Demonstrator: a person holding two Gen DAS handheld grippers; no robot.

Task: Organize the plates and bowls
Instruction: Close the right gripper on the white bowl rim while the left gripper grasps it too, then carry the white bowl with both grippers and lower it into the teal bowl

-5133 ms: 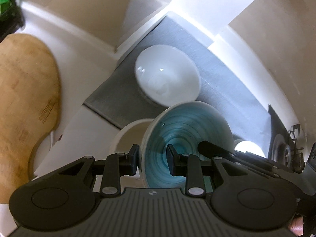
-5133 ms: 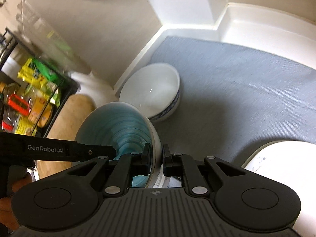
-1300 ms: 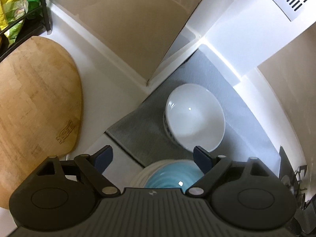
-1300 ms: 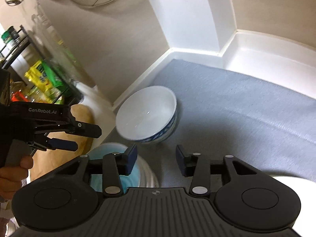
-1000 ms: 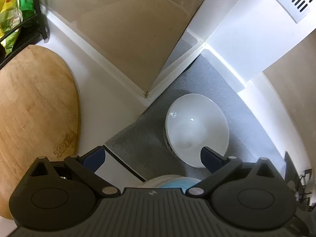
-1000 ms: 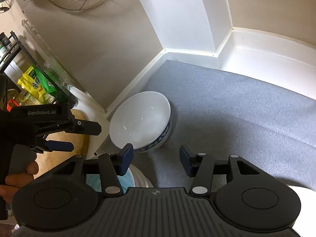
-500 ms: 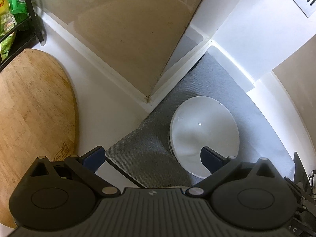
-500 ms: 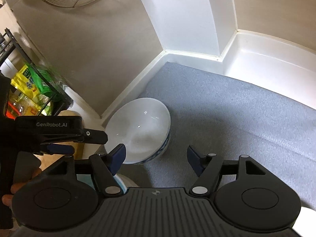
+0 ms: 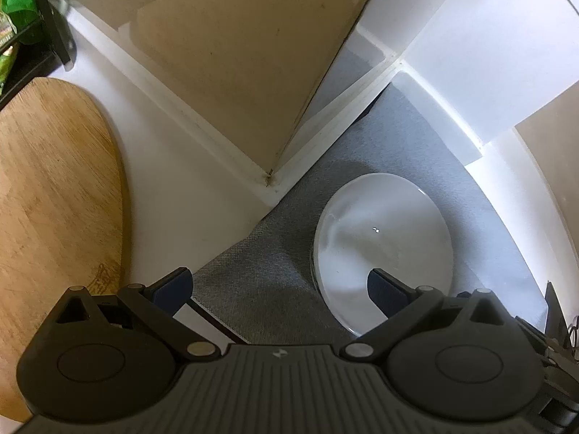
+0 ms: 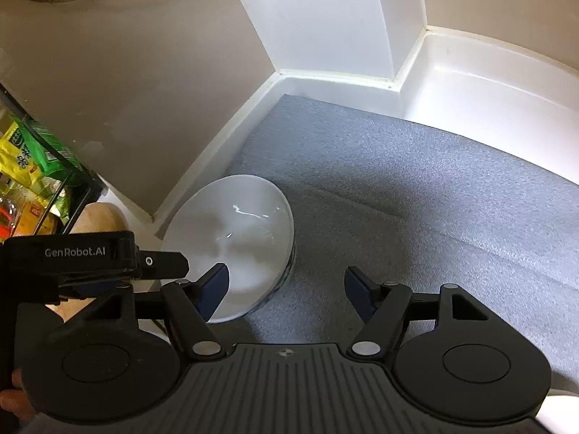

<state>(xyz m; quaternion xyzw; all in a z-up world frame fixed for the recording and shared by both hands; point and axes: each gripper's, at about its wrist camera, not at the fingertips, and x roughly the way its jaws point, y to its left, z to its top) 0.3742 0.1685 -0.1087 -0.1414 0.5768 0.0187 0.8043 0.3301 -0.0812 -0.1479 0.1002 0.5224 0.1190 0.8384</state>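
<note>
- The white bowl [image 9: 383, 249] sits upright on the grey mat [image 9: 260, 271], near the mat's corner that meets the jutting wall corner [image 9: 269, 181]; in the right wrist view the same bowl [image 10: 235, 242] shows a dark pattern low on its outer wall.
- It looks like glazed ceramic: stiff, probably fairly heavy for its size, smooth and slippery, and likely to chip or crack if knocked or dropped. The inside looks empty.
- The best hold, I judge, is across the rim, one finger inside and one outside the wall; the glaze could let it slide, so a firm, level pinch matters.
- The left tool [image 9: 278, 289] hangs over the mat's near edge with its jaws spread wide and nothing between them; its right finger overlaps the bowl's near rim in the view, but contact cannot be told.
- The right tool [image 10: 286, 289] is likewise spread wide and empty, its left finger over the bowl's near side and its right finger over bare mat.
- Outward: the mat covers the desk [image 9: 163, 195]; a wooden board [image 9: 54, 188] lies at the desk's left side, well apart from the bowl, with a black rack [image 10: 47, 181] of packets beyond it.
</note>
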